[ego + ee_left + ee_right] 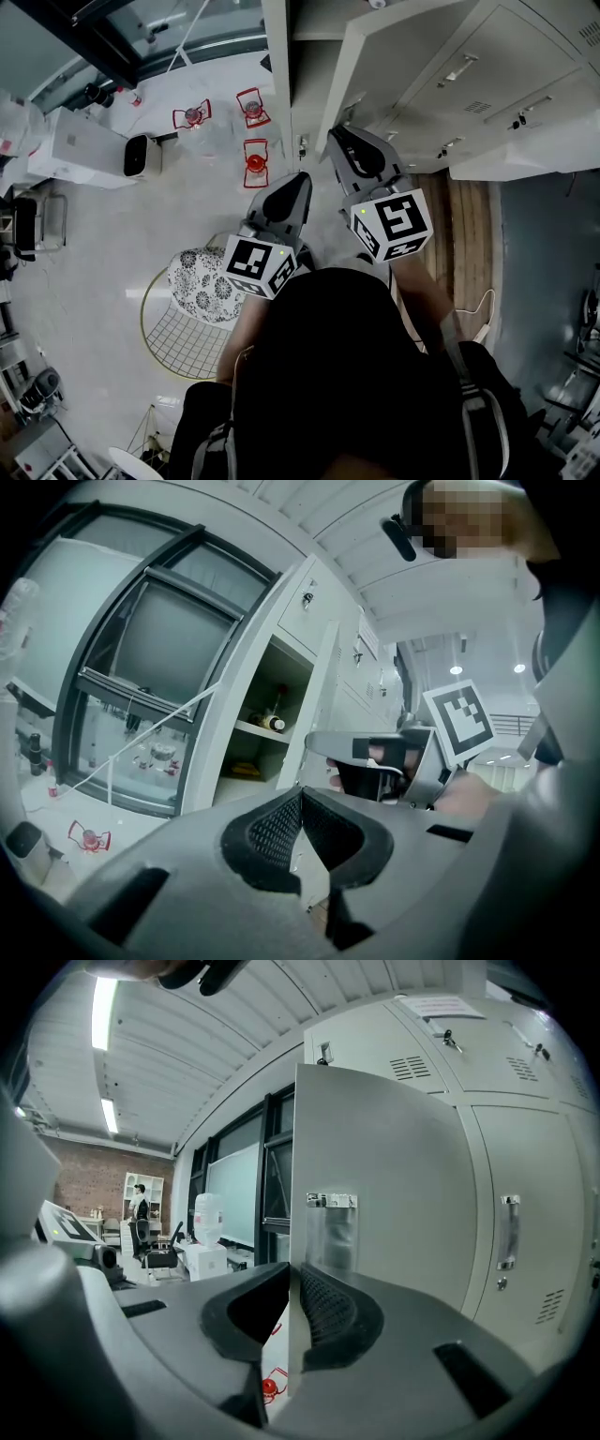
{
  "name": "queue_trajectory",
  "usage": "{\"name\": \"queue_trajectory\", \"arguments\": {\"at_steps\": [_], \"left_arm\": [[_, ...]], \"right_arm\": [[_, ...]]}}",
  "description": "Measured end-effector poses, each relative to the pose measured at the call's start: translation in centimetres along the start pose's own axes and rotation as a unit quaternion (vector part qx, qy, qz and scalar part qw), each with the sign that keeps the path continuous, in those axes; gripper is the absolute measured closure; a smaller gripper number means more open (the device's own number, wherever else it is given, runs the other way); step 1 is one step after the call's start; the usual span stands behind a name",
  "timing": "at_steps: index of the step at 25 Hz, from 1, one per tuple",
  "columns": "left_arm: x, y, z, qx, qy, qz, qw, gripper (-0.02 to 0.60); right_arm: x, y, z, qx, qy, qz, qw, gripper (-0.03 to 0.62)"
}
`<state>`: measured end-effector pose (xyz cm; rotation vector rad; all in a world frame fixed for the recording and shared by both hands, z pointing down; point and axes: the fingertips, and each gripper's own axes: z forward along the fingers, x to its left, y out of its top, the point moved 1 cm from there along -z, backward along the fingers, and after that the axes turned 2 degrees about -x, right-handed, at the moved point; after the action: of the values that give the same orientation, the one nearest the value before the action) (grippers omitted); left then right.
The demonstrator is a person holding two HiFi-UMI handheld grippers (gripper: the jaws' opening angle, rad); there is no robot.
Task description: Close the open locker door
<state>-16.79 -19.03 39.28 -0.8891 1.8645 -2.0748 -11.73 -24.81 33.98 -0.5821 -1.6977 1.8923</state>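
Head view lays out the tall bank of grey metal lockers (497,84), and the pale grey open locker door (361,66) swings out from it, so we take that door as our landmark. We hold the right gripper (343,139) at the door's free edge with its jaws pressed together on nothing, we judge so that the blunt tip can push the panel home. No view settles whether tip and door touch. The left gripper (300,180) hangs on the door's inner-face side, near it but apart, jaws also closed and empty, seemingly spare. A small chrome handle (330,1201) sits on the door's outer face. Behind the door, the open compartment holds a dark bottle (270,724); its other contents are too small to name.
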Motion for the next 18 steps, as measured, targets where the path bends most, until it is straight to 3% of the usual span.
{"name": "queue_trajectory", "arguments": {"at_steps": [18], "left_arm": [[2.1, 1.1, -1.0, -0.014, -0.004, -0.005, 0.9999, 0.563]], "right_arm": [[-0.4, 0.2, 4.0, 0.011, -0.019, -0.005, 1.0, 0.571]]}}
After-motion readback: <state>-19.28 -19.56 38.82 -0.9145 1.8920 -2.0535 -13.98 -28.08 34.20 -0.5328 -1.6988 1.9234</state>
